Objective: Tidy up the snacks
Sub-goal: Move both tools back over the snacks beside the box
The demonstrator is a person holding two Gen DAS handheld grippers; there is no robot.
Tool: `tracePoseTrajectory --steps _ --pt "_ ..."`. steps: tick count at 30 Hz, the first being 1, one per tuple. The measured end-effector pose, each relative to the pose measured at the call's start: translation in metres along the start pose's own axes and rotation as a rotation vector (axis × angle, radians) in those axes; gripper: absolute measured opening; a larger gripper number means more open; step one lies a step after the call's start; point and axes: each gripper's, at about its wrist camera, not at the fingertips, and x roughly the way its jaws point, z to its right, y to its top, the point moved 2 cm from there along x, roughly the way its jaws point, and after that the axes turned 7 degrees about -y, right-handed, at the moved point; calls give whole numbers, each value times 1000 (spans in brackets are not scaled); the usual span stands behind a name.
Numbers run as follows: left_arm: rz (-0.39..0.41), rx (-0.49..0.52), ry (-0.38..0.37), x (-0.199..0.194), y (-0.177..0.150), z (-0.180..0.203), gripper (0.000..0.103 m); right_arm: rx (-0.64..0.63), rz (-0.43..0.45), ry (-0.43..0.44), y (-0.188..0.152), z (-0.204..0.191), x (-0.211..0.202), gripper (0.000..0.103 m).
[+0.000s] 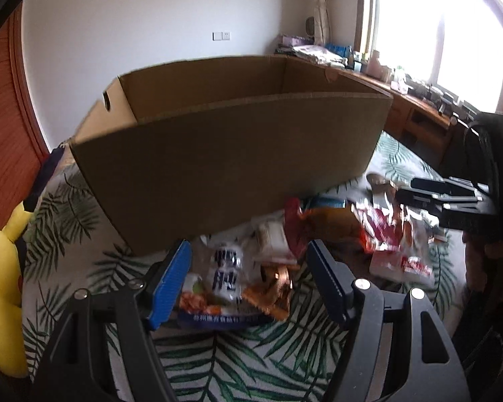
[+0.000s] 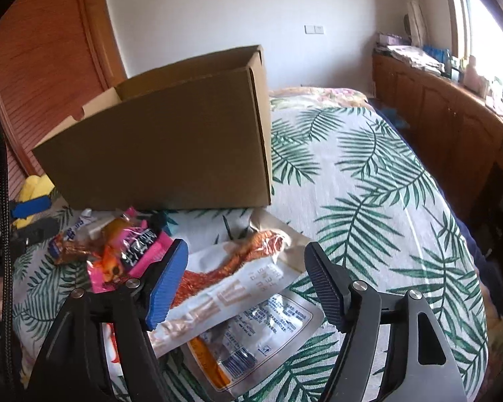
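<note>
Snacks (image 1: 285,244): heaped on bed (image 2: 369,181), just in front of cardboard box (image 1: 224,154).
Nearest pouch (image 2: 238,298): flat, long axis running toward box, between right gripper (image 2: 246,284) fingers, unpressed.
Box: upright, open top, long side facing.
Left gripper (image 1: 248,281): fingers spread, empty, over white packet (image 1: 226,273).
Right gripper: fingers released.

A home bedroom: leaf-print bed (image 2: 369,184), wooden cabinets (image 2: 436,117), curtained window (image 1: 436,33).

Matt brown cardboard box (image 1: 218,154), glossy foil snack packets (image 2: 238,288), leaf-printed cloth bedspread (image 2: 369,201), ribbed fingers (image 2: 169,284).
</note>
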Motion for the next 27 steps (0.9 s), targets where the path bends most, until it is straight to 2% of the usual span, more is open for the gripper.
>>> tracePoseTrajectory --steps 4,8,13,16,23,27 --pt "-18 18 -11 1 -10 5 68 -1 -18 -19 -5 0 7 74" --pt "-26 31 -44 4 -16 15 54 3 -18 -21 -5 0 9 75" --pt "-59 45 -31 13 -23 24 48 9 -32 -20 -5 2 13 75" --pt "-79 67 -9 20 -23 27 36 15 -36 -33 -5 2 14 75" --pt "-86 48 10 28 -26 27 40 21 -50 -39 -6 1 18 75" --pt "-72 29 -2 30 -28 29 33 22 -55 -34 -7 1 20 75"
